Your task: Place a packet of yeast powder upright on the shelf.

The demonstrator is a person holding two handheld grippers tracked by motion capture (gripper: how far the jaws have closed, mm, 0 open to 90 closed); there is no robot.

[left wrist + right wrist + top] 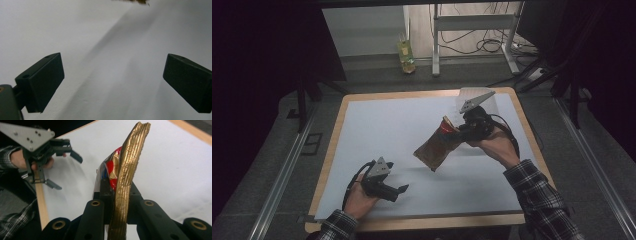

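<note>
Your right gripper (458, 131) clamps gold snack bag (437, 147) by crimped top edge, lifted above desk (362, 130) right half. Your left gripper (398, 191) near front-left corner, jaws wide apart, nothing between.

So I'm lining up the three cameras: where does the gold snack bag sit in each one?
High view: the snack bag hangs right of centre from the right gripper.
Left gripper view: a brown sliver at the top edge, perhaps the bag.
Right gripper view: centre, edge-on between the jaws.
Shared landmark: the white table.
</note>
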